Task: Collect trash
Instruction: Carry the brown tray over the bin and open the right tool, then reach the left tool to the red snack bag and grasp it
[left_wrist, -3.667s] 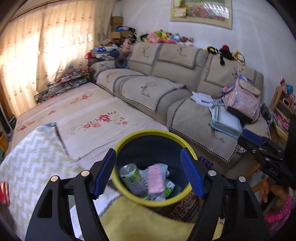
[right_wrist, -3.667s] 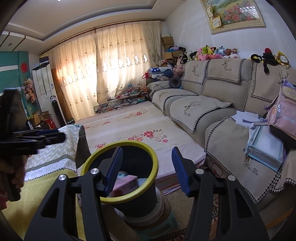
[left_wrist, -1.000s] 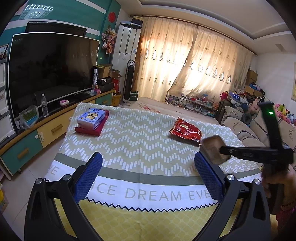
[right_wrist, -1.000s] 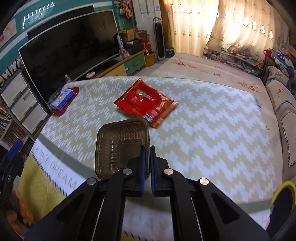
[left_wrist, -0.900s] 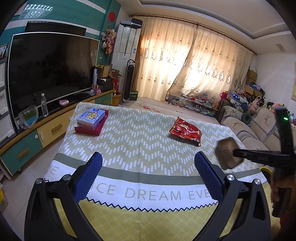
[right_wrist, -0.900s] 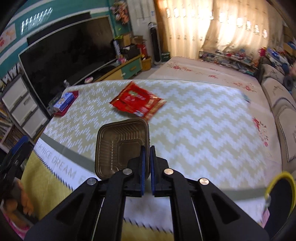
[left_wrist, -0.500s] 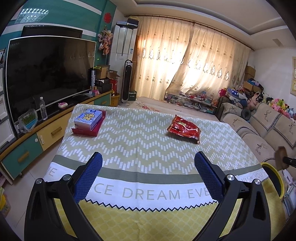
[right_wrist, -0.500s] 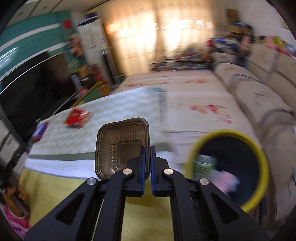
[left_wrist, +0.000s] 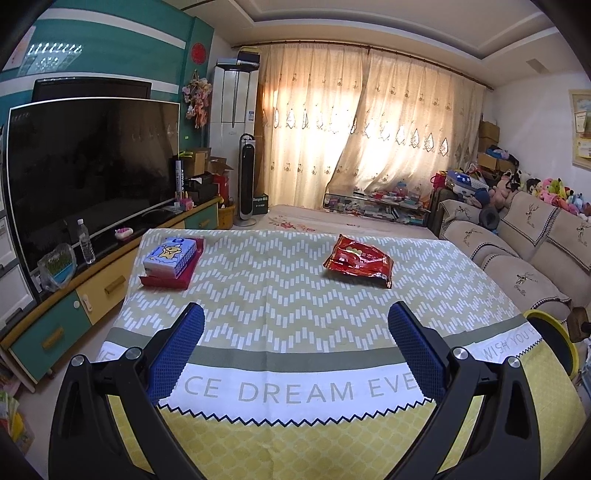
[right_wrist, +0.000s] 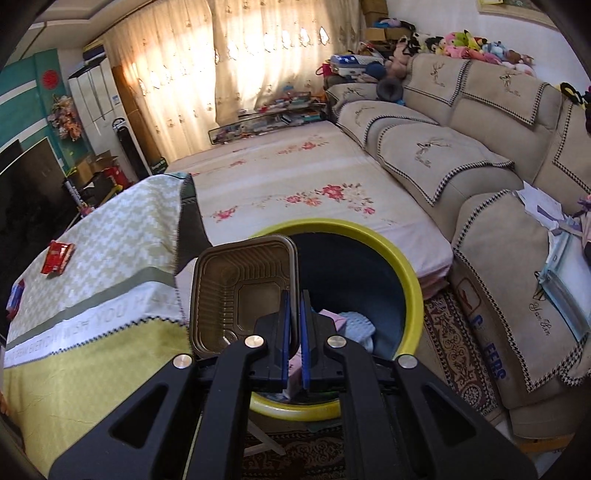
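- Tray (right_wrist: 236, 291), brown plastic, is clamped by its rim in the right gripper (right_wrist: 293, 325) and held over the yellow-rimmed bin (right_wrist: 413, 280).
- Left gripper (left_wrist: 295, 347) is held wide apart, empty, above the table (left_wrist: 280, 295).
- Red wrapper (left_wrist: 358, 260) is left lying on the table.

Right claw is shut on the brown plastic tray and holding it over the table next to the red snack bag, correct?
Not quite. The right claw is shut on the brown plastic tray, but holds it over the yellow-rimmed bin, as the right wrist view shows; the red snack bag lies far off.
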